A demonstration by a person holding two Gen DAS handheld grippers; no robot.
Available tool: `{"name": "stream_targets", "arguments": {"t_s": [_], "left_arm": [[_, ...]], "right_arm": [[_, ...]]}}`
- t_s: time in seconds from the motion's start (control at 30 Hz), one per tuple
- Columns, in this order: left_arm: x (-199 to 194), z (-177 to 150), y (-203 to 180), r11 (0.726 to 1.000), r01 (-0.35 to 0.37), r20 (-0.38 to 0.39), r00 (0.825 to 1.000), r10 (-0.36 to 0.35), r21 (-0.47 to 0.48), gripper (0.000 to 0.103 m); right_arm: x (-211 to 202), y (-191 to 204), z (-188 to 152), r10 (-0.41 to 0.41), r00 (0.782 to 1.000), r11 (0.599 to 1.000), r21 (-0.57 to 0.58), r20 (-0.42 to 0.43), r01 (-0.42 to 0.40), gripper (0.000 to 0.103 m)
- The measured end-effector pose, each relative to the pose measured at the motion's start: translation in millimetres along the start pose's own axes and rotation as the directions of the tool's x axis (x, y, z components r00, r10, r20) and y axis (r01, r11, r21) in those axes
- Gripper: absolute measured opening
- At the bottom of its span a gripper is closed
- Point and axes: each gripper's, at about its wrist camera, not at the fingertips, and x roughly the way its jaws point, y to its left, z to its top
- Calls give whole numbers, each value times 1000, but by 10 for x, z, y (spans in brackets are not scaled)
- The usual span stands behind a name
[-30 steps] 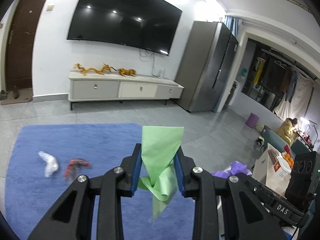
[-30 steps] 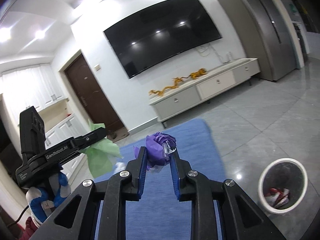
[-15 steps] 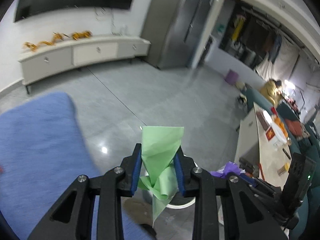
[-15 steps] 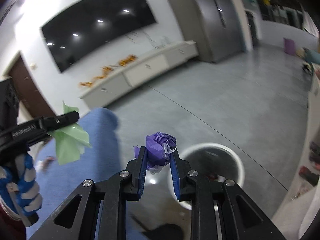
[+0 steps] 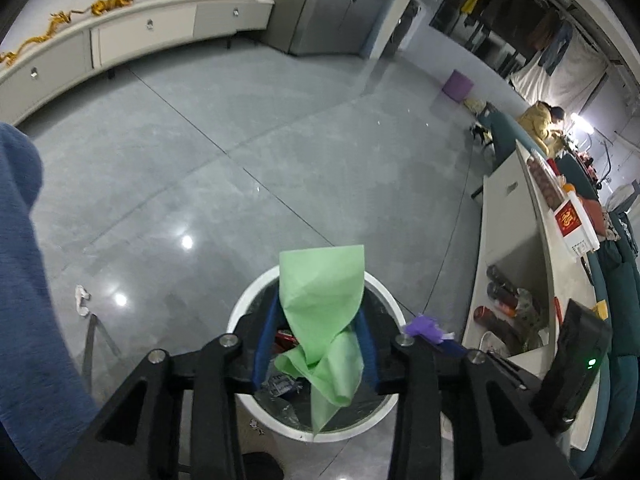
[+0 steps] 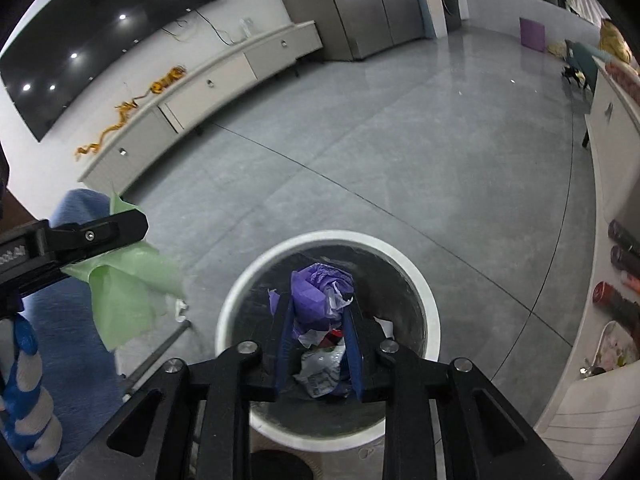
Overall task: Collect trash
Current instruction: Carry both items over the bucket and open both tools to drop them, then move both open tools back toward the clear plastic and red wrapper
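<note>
A white round bin (image 5: 248, 308) (image 6: 240, 280) with a dark liner and several wrappers inside stands on the grey floor, right below both grippers. My left gripper (image 5: 316, 320) points down over it and its jaws are opening. A green paper sheet (image 5: 320, 288) (image 6: 124, 288) still hangs between the pads, with a gap showing at the left pad. My right gripper (image 6: 316, 312) is also over the bin, jaws opening, with a purple wad (image 6: 316, 284) (image 5: 424, 326) and a bit of white plastic sitting loosely between the pads.
A blue rug (image 5: 24, 280) lies left of the bin, and a white scrap (image 5: 82, 300) lies on the floor by its edge. A white table (image 5: 508, 220) with bottles under it stands close on the right. A low TV cabinet (image 5: 120, 32) lines the far wall. A gloved hand (image 6: 24, 360) holds the left gripper.
Both grippers swung from facing the TV wall and rug down to above the bin. Both pairs of pads now stand wider apart around the green paper and the purple wad.
</note>
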Motion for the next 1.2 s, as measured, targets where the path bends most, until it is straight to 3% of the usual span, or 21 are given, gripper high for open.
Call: {"name": "stream_targets", "arguments": {"t_s": [0.03, 0.07, 0.1, 0.3, 0.53, 0.67, 0.9, 1.1, 1.2], "left_arm": [[96, -2, -9, 1000, 8, -17, 1000, -8, -7, 42], [136, -15, -3, 1000, 13, -26, 1000, -14, -10, 47], [163, -17, 7, 1000, 19, -35, 999, -19, -10, 49], [113, -48, -32, 999, 31, -36, 999, -31, 3, 49], [-474, -162, -41, 1000, -1, 87, 996, -1, 17, 49], [-1002, -262, -37, 1000, -22, 195, 981, 22, -1, 49], [-1945, -528, 92, 996, -91, 286, 954, 87, -2, 49], [-2737, -889, 521, 981, -184, 343, 919, 193, -61, 50], [-3154, -1124, 868, 966, -227, 371, 893, 256, -121, 50]], "right_arm": [[53, -6, -10, -2, 1000, 1000, 6, -6, 2, 31], [106, -31, -21, -11, 1000, 1000, 14, -13, 11, 42], [151, -52, -30, -17, 1000, 1000, 20, -18, 18, 45], [131, -136, -65, -18, 1000, 999, 39, -24, 19, 45], [-253, -35, -38, -11, 999, 999, 32, 33, 10, 45], [-580, 136, -8, 6, 997, 1000, -5, 82, -5, 47], [-1240, 656, 2, 87, 980, 993, -100, 177, -70, 51], [-1722, 1252, -43, 199, 951, 969, -190, 236, -156, 53], [-1865, 1598, -86, 252, 938, 949, -249, 236, -193, 53]]}}
